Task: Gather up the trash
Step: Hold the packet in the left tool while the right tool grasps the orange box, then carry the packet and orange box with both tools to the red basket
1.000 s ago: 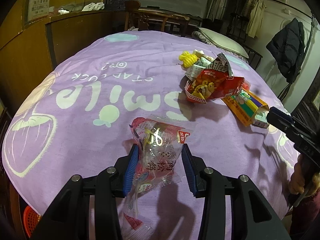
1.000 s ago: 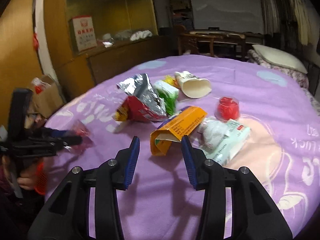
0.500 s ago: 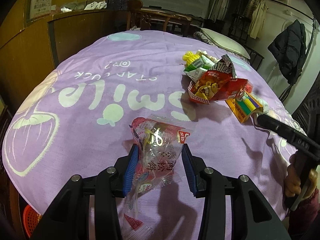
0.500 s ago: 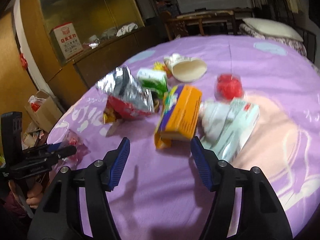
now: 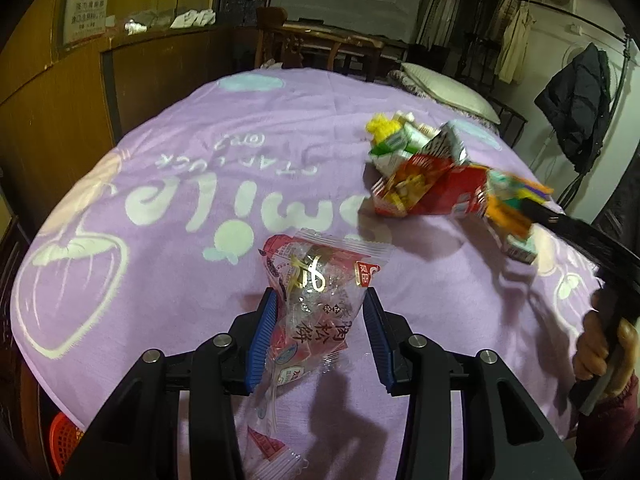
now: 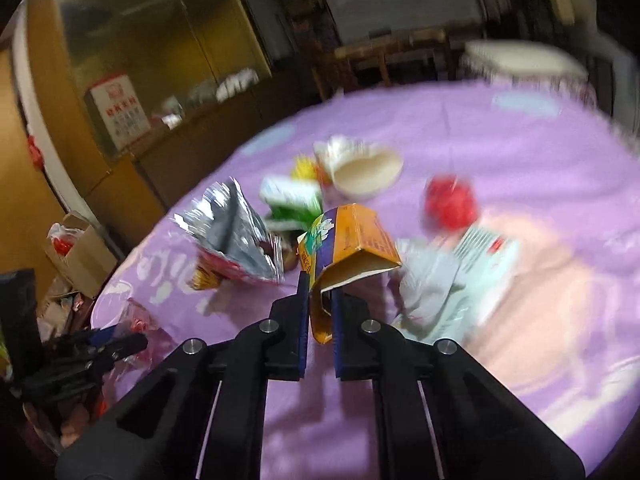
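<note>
**Gripping trash on both sides**

We have the left claw (image 5: 318, 334) clenched on a clear snack wrapper (image 5: 316, 300) with red print. The wrapper sticks up and forward from between the blue pads (image 5: 262, 338), and its tail hangs below them over the purple cloth (image 5: 168, 184). More wrapper scraps (image 5: 272, 450) lie under the claw, nearer to us.

Right claw (image 6: 320, 312) is clamped on the lower flap of an orange carton (image 6: 352, 240). Both pads press the cardboard, and the open end faces us. The carton's body sits just ahead of the fingertips, tilted. This view is motion-blurred, so we can't tell whether the carton is off the cloth.

Relative to the right claw:
- foil snack bag (image 6: 236, 232), ahead-left, just beside the carton
- green-and-white pack (image 6: 292, 200), ahead, behind the carton
- paper cup (image 6: 364, 168) on its side, farther ahead, mouth toward us
- red item (image 6: 450, 202), ahead-right, too blurred to identify
- pale tissue pack (image 6: 460, 268), right, just beside the carton

From the left claw, the same pile sits ahead-right, well apart from the wrapper. It includes a red snack bag (image 5: 428, 184) and a yellow clump (image 5: 382, 126). A hand (image 5: 604, 344) holds the right claw's grip at the far right edge. An orange basket (image 5: 64, 440) shows below the cloth edge, down-left.
</note>
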Tool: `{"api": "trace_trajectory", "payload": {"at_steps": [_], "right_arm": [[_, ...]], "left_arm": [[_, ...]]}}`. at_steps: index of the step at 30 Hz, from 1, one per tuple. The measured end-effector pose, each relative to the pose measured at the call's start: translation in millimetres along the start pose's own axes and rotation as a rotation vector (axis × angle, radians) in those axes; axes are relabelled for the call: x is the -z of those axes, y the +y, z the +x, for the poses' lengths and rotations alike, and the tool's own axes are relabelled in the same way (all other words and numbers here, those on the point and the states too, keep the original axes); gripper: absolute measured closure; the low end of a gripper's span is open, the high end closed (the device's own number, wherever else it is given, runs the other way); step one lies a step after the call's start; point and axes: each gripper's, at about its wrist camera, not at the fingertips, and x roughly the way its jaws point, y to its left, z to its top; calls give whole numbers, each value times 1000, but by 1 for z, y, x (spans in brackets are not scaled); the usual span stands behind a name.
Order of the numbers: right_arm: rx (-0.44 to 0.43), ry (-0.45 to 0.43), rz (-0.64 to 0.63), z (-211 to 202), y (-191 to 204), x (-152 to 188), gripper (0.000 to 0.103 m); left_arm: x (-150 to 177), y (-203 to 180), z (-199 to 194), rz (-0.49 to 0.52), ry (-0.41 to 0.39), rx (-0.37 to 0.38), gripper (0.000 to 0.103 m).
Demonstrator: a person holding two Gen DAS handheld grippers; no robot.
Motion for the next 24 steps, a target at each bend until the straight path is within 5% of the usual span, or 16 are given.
{"api": "trace_trajectory", "payload": {"at_steps": [7,16,24], "right_arm": [[-16,-134,-23,-61,10,-22,92],[-116,-188,-62,-106,47,-20,92],[-251,-191,-143,-132,105,-11,92]], "left_arm": [[-20,-5,-40,17,-82,24,60],[-17,-5,-110,60,-160,-31,60],[4,21,-171,72,-152,-104,60]]}}
